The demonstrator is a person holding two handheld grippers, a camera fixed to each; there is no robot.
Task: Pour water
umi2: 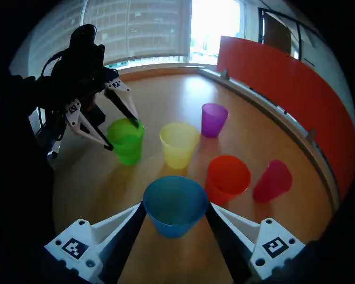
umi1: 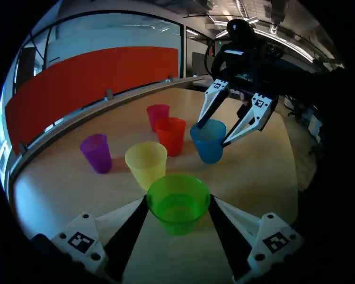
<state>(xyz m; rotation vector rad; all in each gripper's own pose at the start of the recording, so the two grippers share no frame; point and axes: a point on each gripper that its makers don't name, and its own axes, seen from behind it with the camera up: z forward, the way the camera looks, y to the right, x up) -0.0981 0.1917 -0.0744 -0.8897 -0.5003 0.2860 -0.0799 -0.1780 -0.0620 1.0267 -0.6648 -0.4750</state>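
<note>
A green cup point(umi1: 178, 203) stands on the wooden table point(umi1: 262, 175) between the fingers of my left gripper point(umi1: 178, 201), which is shut on its sides. The right gripper view has that gripper point(umi2: 124, 136) on the green cup point(umi2: 126, 140) at the far left. My right gripper point(umi2: 175, 206) is shut on a blue cup point(umi2: 175, 204). In the left gripper view, the right gripper point(umi1: 212, 134) clasps the blue cup point(umi1: 208, 140) across the table. I cannot tell whether either cup holds water.
Between the two held cups stand a yellow cup point(umi1: 146, 163), an orange cup point(umi1: 171, 135), a pink cup point(umi1: 157, 115) and a purple cup point(umi1: 96, 152). A curved ledge with a red panel point(umi1: 97, 80) borders the table's far side.
</note>
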